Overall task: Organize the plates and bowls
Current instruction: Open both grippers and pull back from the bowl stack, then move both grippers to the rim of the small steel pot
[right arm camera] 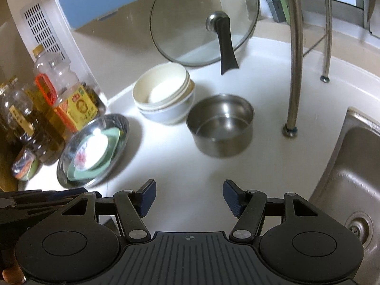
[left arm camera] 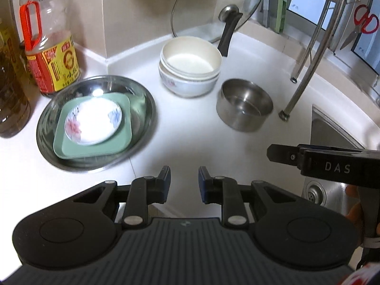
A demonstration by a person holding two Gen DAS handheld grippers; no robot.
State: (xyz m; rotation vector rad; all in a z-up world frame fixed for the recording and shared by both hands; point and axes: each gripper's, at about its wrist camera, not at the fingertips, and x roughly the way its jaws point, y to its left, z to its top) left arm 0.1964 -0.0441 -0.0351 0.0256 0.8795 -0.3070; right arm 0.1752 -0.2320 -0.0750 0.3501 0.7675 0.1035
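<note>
Sitting on the white surface (left arm camera: 190, 142), the task's dishes fall into three groups, all mouths up. A wide round stainless-steel plate (left arm camera: 96, 124) lies flat at the left, just beside the oil bottle with the red handle (left arm camera: 48, 47); nested in it is a pale green square plate with rounded corners (left arm camera: 92, 128), tipped slightly against the steel rim, and on that a small white saucer painted with flowers (left arm camera: 93, 120). None of these has a real long axis apart from the square plate, whose sides run roughly diagonal to the surface's edge. Farther back stands a stack of cream and white round bowls (right arm camera: 163, 95), upright, and just beside it, toward the sink (right arm camera: 351, 166), a straight-walled stainless-steel bowl (right arm camera: 219, 124), also upright. A glass lid with a black handle (right arm camera: 204, 19) leans on the wall behind them. Both tools angle downward over bare surface in front of the dishes. The left tool (left arm camera: 184, 182) is released, its jaws narrowly apart and holding nothing. The right tool (right arm camera: 190, 198) is released too, jaws spread wide and empty.
</note>
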